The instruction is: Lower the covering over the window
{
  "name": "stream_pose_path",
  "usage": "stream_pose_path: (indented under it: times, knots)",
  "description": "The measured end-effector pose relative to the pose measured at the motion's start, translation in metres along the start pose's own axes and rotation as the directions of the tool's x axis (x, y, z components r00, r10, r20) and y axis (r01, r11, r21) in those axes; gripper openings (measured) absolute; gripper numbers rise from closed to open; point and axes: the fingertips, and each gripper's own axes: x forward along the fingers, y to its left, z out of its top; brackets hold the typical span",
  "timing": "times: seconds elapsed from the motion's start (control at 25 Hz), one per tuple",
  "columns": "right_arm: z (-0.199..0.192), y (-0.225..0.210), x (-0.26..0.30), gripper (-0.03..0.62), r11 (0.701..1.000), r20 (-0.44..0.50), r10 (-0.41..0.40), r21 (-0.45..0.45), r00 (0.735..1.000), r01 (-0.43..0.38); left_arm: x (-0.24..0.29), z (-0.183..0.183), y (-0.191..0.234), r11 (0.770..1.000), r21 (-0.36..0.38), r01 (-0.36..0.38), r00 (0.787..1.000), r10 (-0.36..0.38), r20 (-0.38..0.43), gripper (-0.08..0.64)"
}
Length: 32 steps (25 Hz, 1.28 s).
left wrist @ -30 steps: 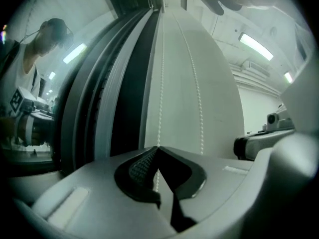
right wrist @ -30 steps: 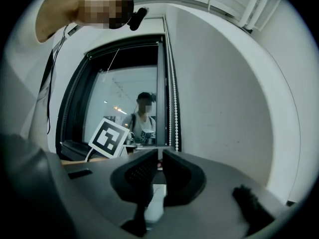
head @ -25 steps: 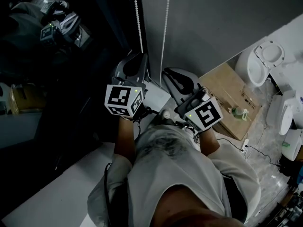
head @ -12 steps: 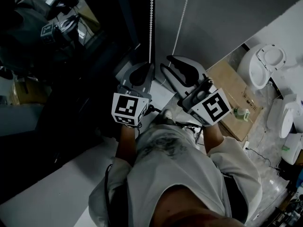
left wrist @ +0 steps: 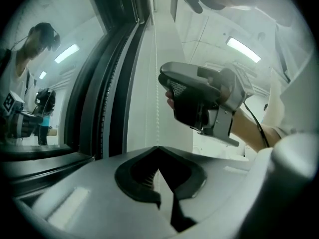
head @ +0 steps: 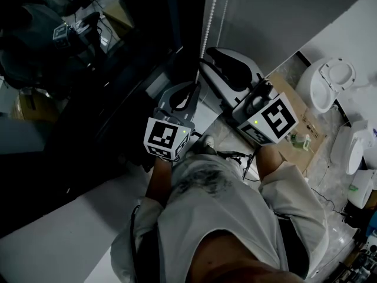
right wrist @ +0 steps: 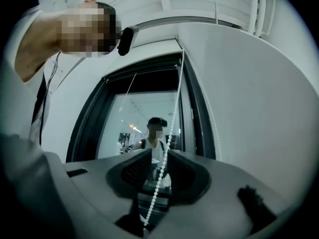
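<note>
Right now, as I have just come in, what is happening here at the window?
A person stands at a dark-framed window with a gripper in each hand, working the bead chain that hangs beside it. The left gripper is shut, apparently on one strand of the chain. The right gripper is held higher, its jaws apart with the chain running between them, not pinched. The glass looks uncovered, so the covering is not yet lowered.

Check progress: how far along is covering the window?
Done: left gripper is shut on the bead chain. In hand: right gripper has open jaws round the chain, not yet pinching. Left: the window glass looks uncovered, so the pulling likely all remains.
</note>
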Motion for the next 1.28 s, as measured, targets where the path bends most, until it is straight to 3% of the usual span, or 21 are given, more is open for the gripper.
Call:
stream_pose_path:
  times: [0.36,0.52,0.64,0.92,1.28]
  knots:
    - [0.01,0.003,0.013,0.095,1.0,0.006,0.002,-0.028,1.0,-0.002,-0.012,-0.005,-0.011,1.0,0.006,0.014,1.0,-0.014,-0.007,0.006]
    - [0.012,0.005,0.014,0.032,1.0,0.01,-0.005,-0.029,1.0,0.005,-0.012,-0.004,-0.014,1.0,0.003,0.02,1.0,-0.02,-0.004,0.006]
    - [0.009,0.006,0.014,0.023,1.0,0.004,-0.006,-0.019,1.0,0.006,-0.013,-0.006,-0.015,1.0,0.001,0.024,1.0,-0.024,-0.002,0.006]
    - [0.001,0.007,0.011,0.02,0.998,-0.007,-0.029,-0.055,1.0,0.029,-0.015,-0.011,-0.014,0.998,-0.051,0.044,0.999,-0.043,0.009,0.006]
    - [-0.044,0.012,0.006,0.02,0.999,-0.099,-0.04,-0.036,0.994,0.036,-0.02,-0.061,-0.019,0.993,-0.109,0.039,0.995,-0.048,-0.087,0.006]
